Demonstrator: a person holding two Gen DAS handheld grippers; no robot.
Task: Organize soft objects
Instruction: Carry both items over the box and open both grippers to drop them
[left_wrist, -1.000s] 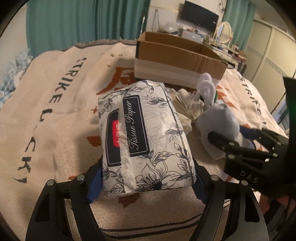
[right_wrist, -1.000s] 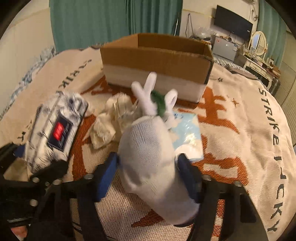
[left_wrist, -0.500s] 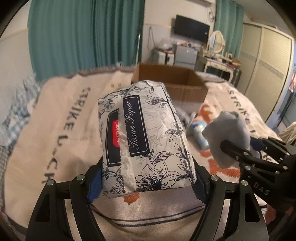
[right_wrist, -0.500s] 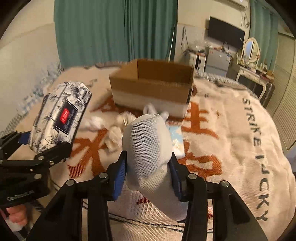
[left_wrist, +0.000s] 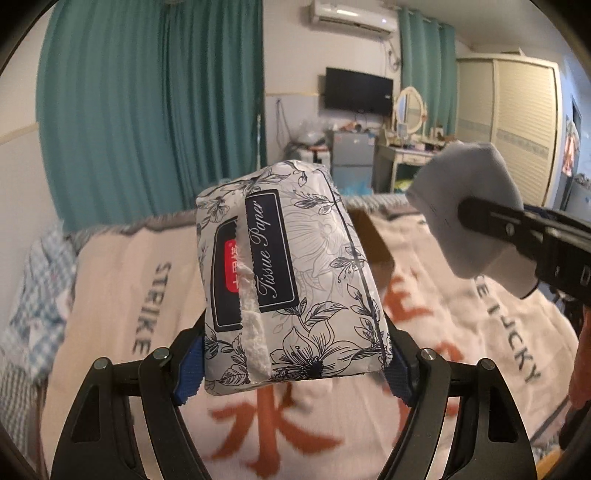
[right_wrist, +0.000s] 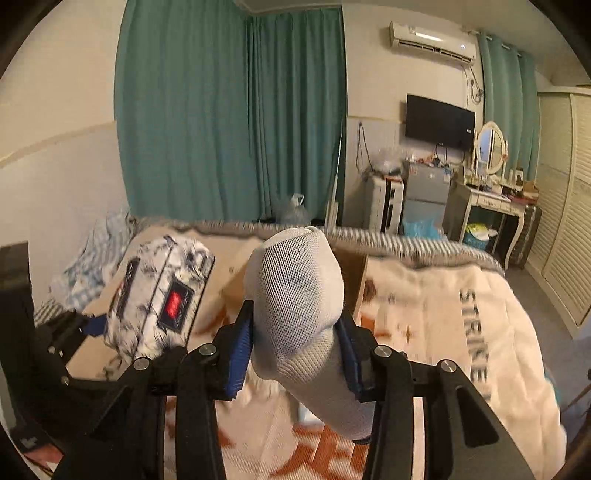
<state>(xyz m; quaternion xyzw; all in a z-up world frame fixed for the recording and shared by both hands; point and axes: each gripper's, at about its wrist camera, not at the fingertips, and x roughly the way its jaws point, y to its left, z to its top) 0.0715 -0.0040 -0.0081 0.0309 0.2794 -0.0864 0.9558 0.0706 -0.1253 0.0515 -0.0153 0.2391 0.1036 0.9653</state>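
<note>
So we had the left gripper (left_wrist: 295, 365) pinching a floral-print plastic tissue paper pack (left_wrist: 288, 280) and the right gripper (right_wrist: 295, 354) squeezing a grey mesh-knit sock (right_wrist: 295, 314) above the cream blanket (left_wrist: 110, 295).

Left gripper (left_wrist: 295, 365) raised, jaws clamped on tissue paper pack (left_wrist: 288, 284) w/ pack sticking fwd past tips. Right gripper (right_wrist: 295, 354) alongside to its right, jaws squeezing grey sock (right_wrist: 295, 317).
</note>
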